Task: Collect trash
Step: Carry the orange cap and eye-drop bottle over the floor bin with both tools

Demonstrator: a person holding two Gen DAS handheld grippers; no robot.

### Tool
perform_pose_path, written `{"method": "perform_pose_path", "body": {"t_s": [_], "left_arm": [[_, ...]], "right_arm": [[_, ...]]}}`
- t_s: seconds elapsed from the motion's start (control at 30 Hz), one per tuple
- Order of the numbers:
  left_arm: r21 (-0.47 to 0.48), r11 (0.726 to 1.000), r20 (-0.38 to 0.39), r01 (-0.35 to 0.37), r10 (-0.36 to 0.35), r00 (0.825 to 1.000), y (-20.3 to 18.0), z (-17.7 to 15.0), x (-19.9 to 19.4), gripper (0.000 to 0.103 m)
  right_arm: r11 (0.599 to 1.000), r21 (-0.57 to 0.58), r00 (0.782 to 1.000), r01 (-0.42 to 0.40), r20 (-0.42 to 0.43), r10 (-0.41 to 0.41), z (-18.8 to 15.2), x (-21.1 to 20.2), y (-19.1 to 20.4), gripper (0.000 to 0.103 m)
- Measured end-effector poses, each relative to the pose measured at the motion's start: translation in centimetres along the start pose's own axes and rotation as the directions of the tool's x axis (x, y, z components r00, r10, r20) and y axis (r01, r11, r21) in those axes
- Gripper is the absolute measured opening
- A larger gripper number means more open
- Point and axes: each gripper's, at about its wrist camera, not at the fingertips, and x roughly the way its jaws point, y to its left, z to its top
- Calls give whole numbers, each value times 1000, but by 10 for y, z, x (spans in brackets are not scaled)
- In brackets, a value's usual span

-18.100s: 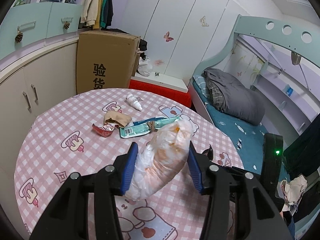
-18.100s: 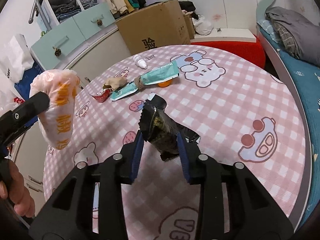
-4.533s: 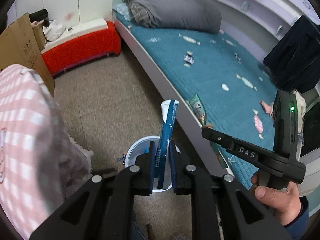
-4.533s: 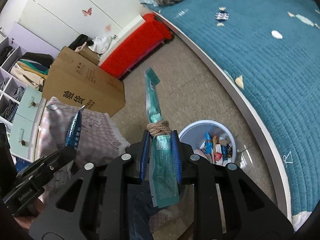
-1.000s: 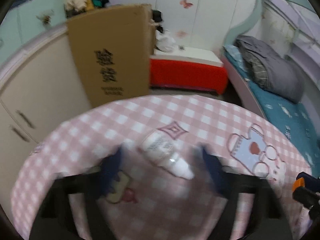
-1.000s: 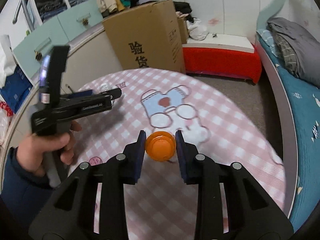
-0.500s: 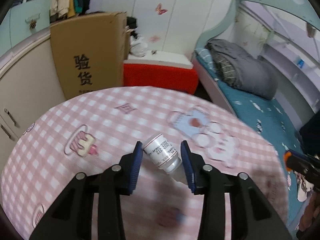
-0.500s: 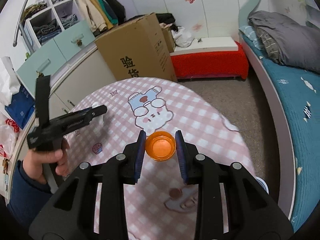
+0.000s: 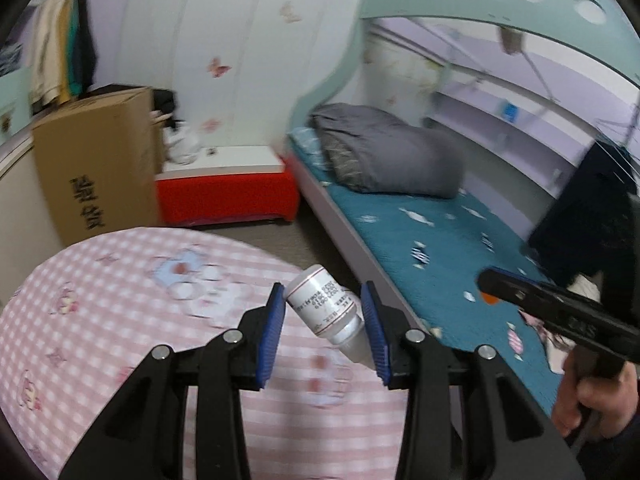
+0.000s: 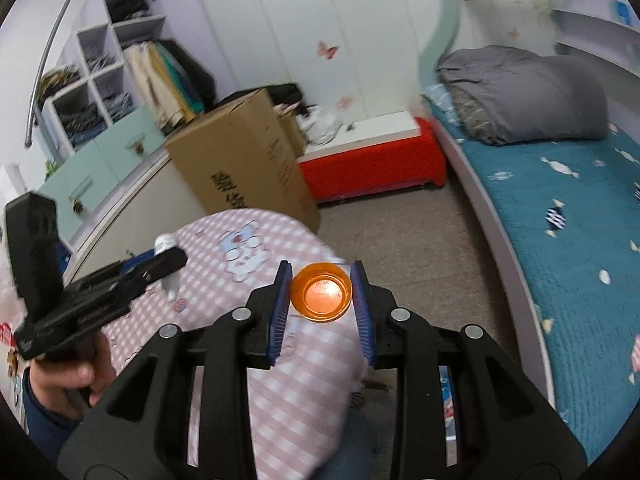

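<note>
Small white plastic bottle [image 9: 325, 309] with a printed label, pinched slantwise between the blue pads of the left gripper [image 9: 324, 334], up above the pink checked tablecloth [image 9: 100, 300]. Likely light, hard and slippery; best squeezed round the fat middle. Little round orange plastic cup [image 10: 321, 292] pinched in the right gripper [image 10: 321, 312], open side forward. Light, easy to crush.

floor strip [image 10: 400, 232]: open, between table [image 10: 280, 400] and bed [image 10: 500, 248]
far side: cardboard box [image 10: 240, 168], red bench [image 10: 372, 164] block
</note>
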Motion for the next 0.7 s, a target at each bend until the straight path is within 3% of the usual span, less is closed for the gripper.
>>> {"method": "perform_pose_path", "body": {"t_s": [0.2,0.4,0.57,0.7], "left_arm": [[76,993,-54,87,-83,995,-74,-18,22,38],[146,980,-136,138,-118,984,-133,-38,55,38],[182,971,-248,157,-109,962,-172,-63,101,38],[197,970,-369,144,-63,927,-188,-92,153,38]], "right_arm": [[993,96,997,70,5,-71,-15,-22,-65,30],[974,198,993,113,-40,-108,-43,-23,-126,30],[948,286,986,142,-123,-111,-73,1,-174,30],[919,361,975,162,-201,-93,-103,28,-211,30]]}}
